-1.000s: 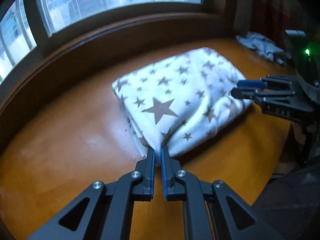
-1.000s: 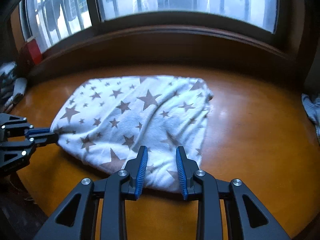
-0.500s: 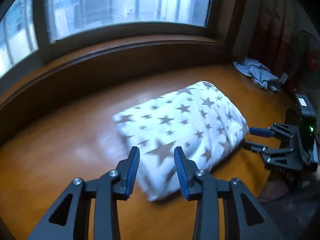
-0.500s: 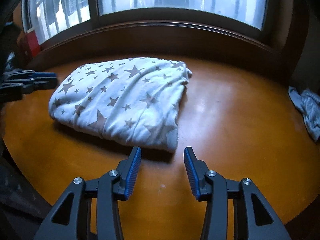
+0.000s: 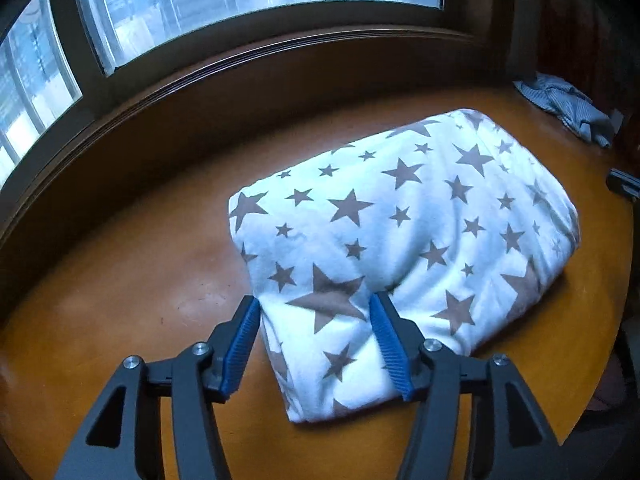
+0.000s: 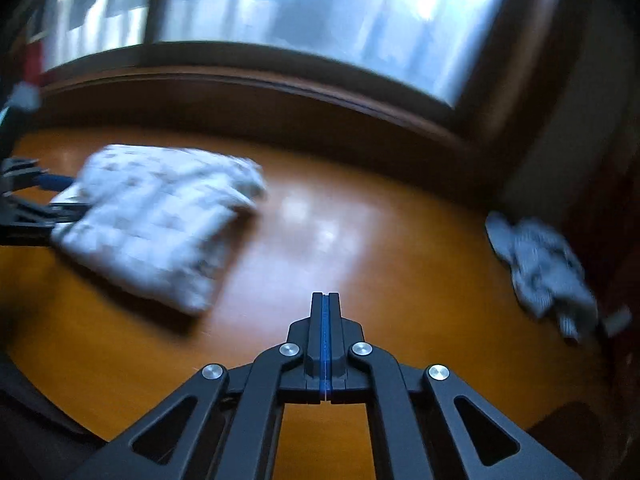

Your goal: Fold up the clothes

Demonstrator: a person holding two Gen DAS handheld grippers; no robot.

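A folded white cloth with brown stars [image 5: 400, 232] lies on the orange wooden table [image 5: 140, 280]. My left gripper [image 5: 314, 302] stands over the cloth's near corner with its jaws opening. The corner lies between the blue pads [image 5: 242, 340], which do not squeeze it. In the blurred right wrist view the same cloth [image 6: 160, 220] is at the left, with the left gripper [image 6: 44, 200] at its far-left edge. My right gripper [image 6: 325, 300] is shut on nothing above bare table [image 6: 360, 248], well right of the cloth. Its tip [image 5: 622, 186] shows at the left wrist view's right edge.
A crumpled grey striped garment [image 5: 568, 108] lies at the table's far right corner, also seen as a blurred grey heap [image 6: 540, 272]. A dark wooden window sill [image 5: 280, 60] borders the back of the table. The rounded table edge [image 5: 600, 380] curves along the near right.
The left gripper let go of the cloth's corner, opened and moved in over it. The right gripper drew back from the cloth, swung to the right and shut.
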